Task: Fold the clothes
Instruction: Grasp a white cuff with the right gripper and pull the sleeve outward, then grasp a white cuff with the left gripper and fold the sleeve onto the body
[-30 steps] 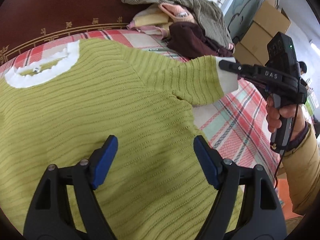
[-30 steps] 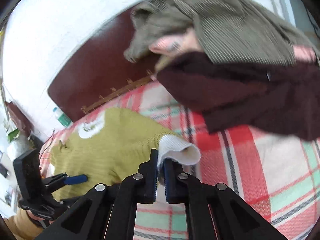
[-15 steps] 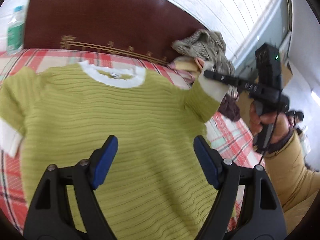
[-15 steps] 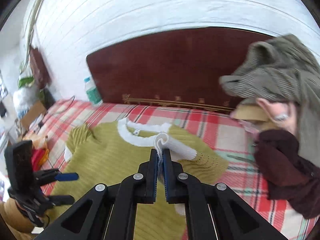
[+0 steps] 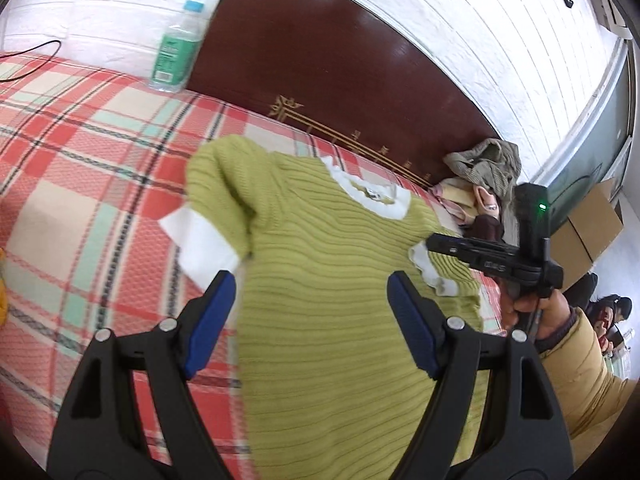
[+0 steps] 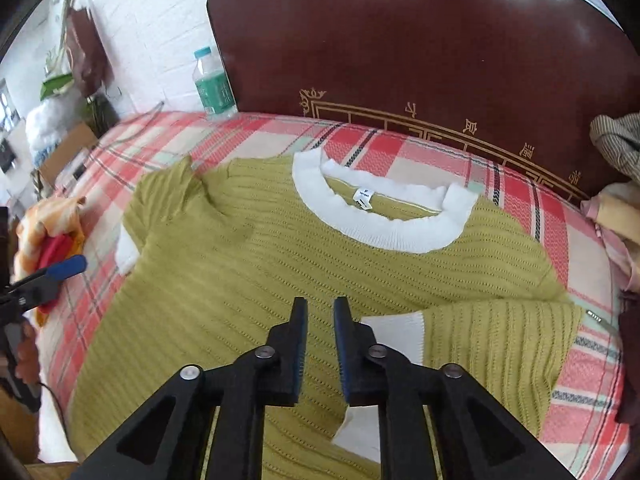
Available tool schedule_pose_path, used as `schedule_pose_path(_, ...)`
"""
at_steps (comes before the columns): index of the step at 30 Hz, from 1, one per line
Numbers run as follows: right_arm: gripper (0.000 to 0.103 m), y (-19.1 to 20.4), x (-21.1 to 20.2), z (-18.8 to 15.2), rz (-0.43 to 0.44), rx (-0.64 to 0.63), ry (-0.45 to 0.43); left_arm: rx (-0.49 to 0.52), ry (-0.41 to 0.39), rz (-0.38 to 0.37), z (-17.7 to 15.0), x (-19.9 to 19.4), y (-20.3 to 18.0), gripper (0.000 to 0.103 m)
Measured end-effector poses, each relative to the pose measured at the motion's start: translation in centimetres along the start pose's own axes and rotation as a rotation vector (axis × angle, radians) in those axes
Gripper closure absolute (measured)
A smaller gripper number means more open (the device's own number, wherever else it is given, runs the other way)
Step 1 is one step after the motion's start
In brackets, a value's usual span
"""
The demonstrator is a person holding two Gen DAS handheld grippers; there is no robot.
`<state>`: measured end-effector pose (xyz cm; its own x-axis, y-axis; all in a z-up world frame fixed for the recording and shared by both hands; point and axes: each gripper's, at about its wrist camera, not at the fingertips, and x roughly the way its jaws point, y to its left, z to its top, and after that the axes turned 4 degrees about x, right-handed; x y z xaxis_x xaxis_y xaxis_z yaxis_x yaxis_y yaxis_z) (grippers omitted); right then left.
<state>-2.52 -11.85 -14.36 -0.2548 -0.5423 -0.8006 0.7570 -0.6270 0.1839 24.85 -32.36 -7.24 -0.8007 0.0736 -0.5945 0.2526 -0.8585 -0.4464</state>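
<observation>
A green ribbed sweater [image 6: 248, 280] with a white collar [image 6: 384, 224] lies flat on the plaid bed [image 5: 80, 152]. Its right sleeve [image 6: 500, 344] is folded inward over the body, and the white cuff [image 6: 394, 334] lies just right of my right gripper [image 6: 320, 312]. That gripper's jaws are opening, and only the sweater's body shows through the narrow gap. My left gripper [image 5: 312, 292] hangs wide open over the sweater's left side, holding nothing. The left sleeve's white cuff [image 5: 200, 240] lies just beyond its left finger. In the left wrist view the right gripper [image 5: 434, 244] reaches over the folded cuff.
A water bottle [image 5: 176, 56] stands by the dark red headboard [image 6: 420, 48]. A pile of other clothes [image 5: 484, 168] sits at the bed's right end. An orange and red cloth [image 6: 52, 232] lies at the left edge. Cardboard boxes [image 5: 592, 224] stand beyond the bed.
My right gripper carried the sleeve cuff leftward across the sweater's body, then its jaws parted and the cuff dropped onto the sweater. The left gripper swung toward the left sleeve, staying open.
</observation>
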Motion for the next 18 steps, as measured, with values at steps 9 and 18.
schedule_pose_path(9,0.074,-4.5,-1.1,-2.6,-0.09,0.087,0.027,0.022,-0.011,0.132,1.6,0.2,3.1,0.024)
schedule_pose_path(18,0.067,-1.4,0.3,-4.1,0.035,0.061,0.048,0.106,0.121,0.222,2.6,4.0,4.8,0.024)
